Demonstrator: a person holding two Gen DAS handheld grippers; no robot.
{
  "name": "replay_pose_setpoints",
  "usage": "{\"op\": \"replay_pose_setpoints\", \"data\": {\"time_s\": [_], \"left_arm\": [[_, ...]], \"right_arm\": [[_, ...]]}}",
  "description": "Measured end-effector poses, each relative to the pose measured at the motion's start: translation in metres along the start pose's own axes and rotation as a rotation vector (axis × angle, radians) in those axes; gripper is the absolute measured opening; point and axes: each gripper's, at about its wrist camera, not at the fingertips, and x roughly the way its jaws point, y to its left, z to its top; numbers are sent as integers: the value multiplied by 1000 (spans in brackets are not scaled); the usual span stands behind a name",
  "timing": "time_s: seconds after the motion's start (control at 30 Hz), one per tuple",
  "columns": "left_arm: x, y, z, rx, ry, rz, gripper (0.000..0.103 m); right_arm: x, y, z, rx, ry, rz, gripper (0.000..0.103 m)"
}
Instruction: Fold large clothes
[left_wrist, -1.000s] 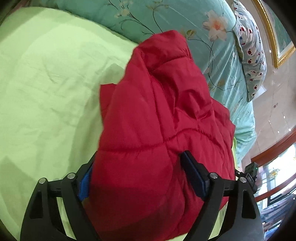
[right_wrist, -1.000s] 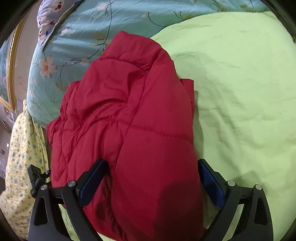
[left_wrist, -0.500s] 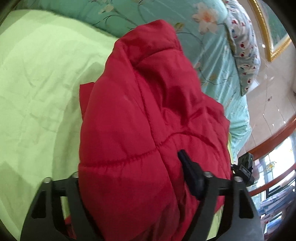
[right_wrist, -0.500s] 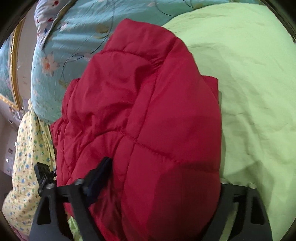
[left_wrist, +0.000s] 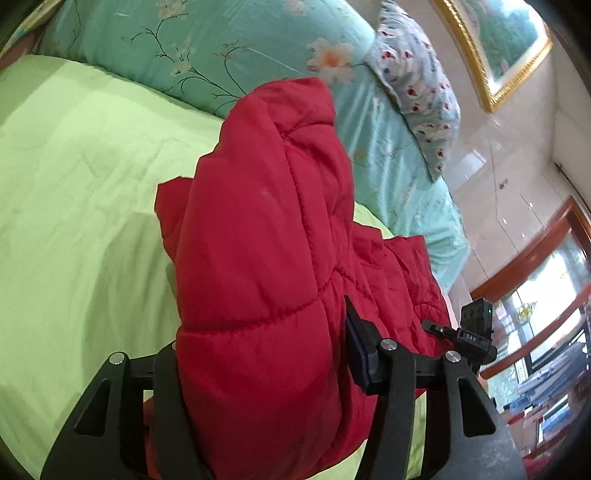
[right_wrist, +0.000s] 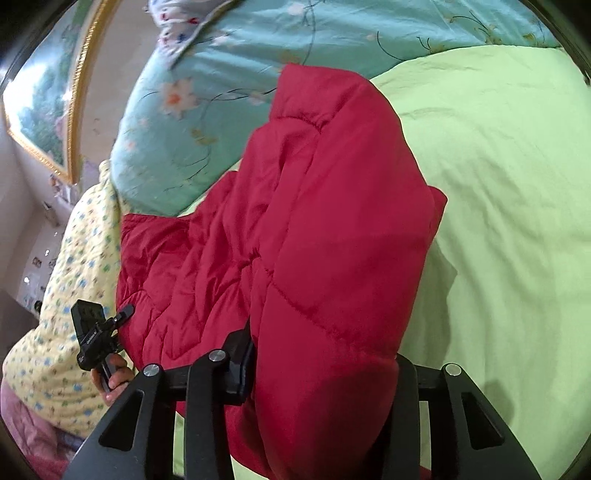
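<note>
A red quilted puffer jacket (left_wrist: 266, 258) lies bunched on a light green bedsheet (left_wrist: 74, 206). My left gripper (left_wrist: 262, 354) is shut on a thick fold of the jacket, the padding bulging between its fingers and hiding the left pad. In the right wrist view the same jacket (right_wrist: 332, 221) fills the middle, and my right gripper (right_wrist: 325, 365) is shut on another thick fold of it. The other hand-held gripper shows at each view's edge (left_wrist: 476, 332) (right_wrist: 92, 332).
A teal floral quilt (left_wrist: 229, 48) and a spotted pillow (left_wrist: 417, 77) lie at the head of the bed. A yellow flowered cover (right_wrist: 62, 295) hangs at the bed's side. A gold-framed picture (left_wrist: 495, 48) hangs on the wall. Green sheet (right_wrist: 517, 184) spreads beside the jacket.
Both grippers have closed from wide open onto folds of the jacket and lifted, bunching it up; the cameras now look more toward the head of the bed.
</note>
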Motion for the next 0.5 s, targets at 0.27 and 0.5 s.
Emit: {"op": "replay_pose_setpoints", "data": {"time_s": [0.27, 0.5], "left_arm": [[-33, -3, -45, 21, 34, 6, 54], [-19, 13, -48, 25, 63, 73, 55]], "right_arm": [[-21, -12, -42, 7, 30, 28, 41], [-12, -26, -44, 34, 6, -44, 49]]}}
